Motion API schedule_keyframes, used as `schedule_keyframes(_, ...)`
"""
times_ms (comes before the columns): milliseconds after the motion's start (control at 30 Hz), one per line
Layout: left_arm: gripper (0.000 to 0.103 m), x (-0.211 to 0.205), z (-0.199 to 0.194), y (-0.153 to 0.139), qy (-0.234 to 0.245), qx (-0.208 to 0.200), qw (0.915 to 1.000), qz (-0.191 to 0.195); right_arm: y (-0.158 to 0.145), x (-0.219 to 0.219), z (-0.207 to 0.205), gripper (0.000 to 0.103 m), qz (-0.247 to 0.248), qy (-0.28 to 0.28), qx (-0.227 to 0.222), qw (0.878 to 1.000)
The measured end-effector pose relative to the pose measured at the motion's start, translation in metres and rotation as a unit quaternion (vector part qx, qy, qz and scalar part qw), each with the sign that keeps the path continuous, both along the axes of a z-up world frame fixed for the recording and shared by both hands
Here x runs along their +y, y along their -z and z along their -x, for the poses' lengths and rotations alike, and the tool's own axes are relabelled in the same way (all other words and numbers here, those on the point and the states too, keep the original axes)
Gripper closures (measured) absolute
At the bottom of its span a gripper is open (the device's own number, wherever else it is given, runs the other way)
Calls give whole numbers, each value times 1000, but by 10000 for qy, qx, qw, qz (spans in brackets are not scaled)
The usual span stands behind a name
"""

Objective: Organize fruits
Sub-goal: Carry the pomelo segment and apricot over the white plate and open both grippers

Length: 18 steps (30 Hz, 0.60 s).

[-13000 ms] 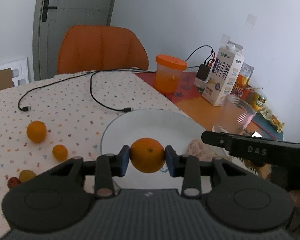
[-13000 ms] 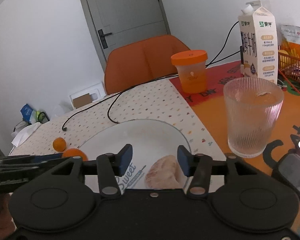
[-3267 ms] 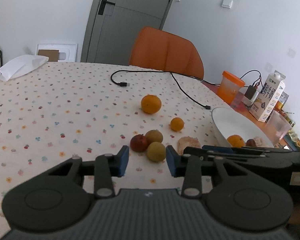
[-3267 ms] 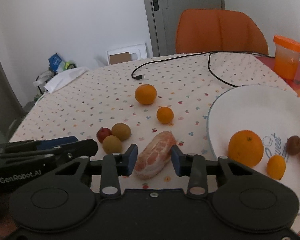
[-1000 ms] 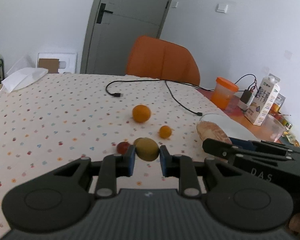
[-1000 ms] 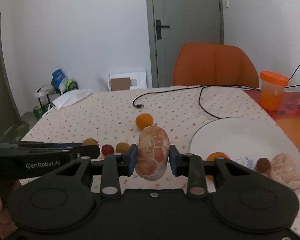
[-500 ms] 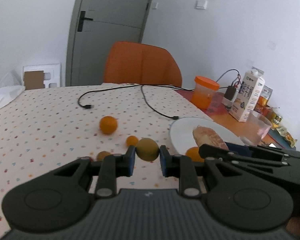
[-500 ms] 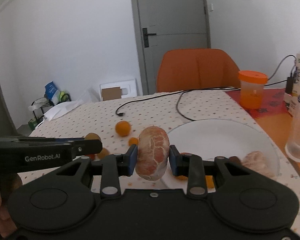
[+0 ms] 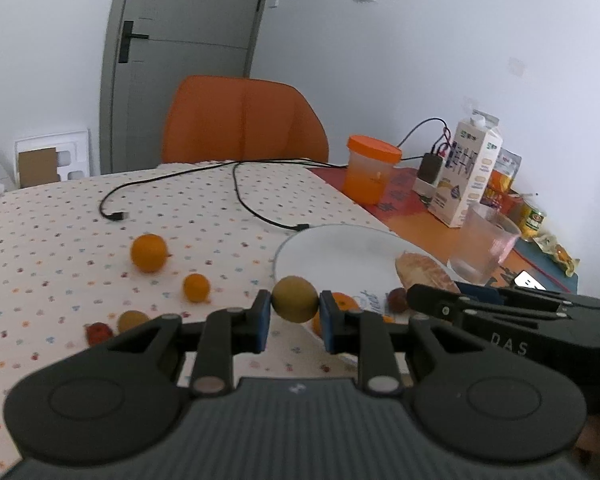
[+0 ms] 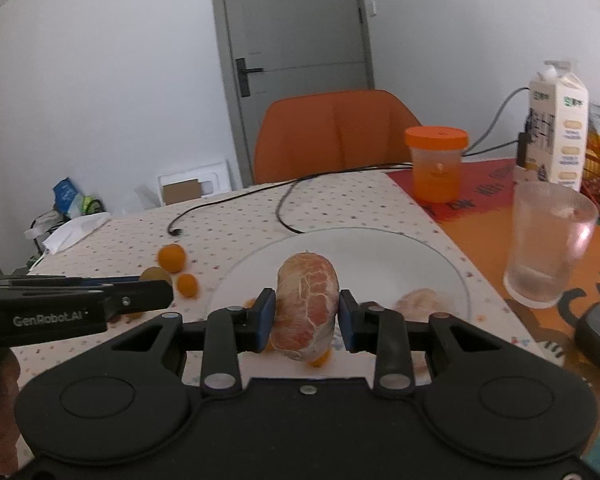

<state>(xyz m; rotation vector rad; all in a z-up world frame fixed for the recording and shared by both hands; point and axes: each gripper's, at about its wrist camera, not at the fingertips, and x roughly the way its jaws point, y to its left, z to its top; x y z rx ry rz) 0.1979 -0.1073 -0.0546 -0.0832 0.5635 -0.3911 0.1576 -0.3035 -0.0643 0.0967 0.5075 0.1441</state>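
Midway by my judgement: the left gripper (image 9: 295, 322) pinches a greenish fruit (image 9: 294, 299) and the right gripper (image 10: 307, 322) a peeled citrus (image 10: 307, 312) at frame centre, over the partly filled plate (image 10: 380, 246), while four fruits (image 9: 148, 252) lie at left.

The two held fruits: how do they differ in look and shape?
The fruit in the left gripper is small, round, smooth, yellow-green. The peeled citrus in the right gripper is bigger, oblong, pink-orange with white veins. Both are clamped between blue pads, near the plate.
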Motion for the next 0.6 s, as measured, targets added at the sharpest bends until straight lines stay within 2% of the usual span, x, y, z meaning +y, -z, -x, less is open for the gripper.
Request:
schedule_keyframes(167, 79, -15, -4, 3, 126, 28, 9999, -37, 6, -12, -2, 70, -58, 54, 127, 9999)
schedule_keyframes(300, 79, -28, -6, 4, 246, 19, 9997, -87, 7, -19, 0, 61, -13, 147, 78, 9999)
schedule_keyframes(600, 76, -47, -7, 2, 318, 18, 9993, -178, 4, -33, 4, 61, -309, 119, 9, 9994)
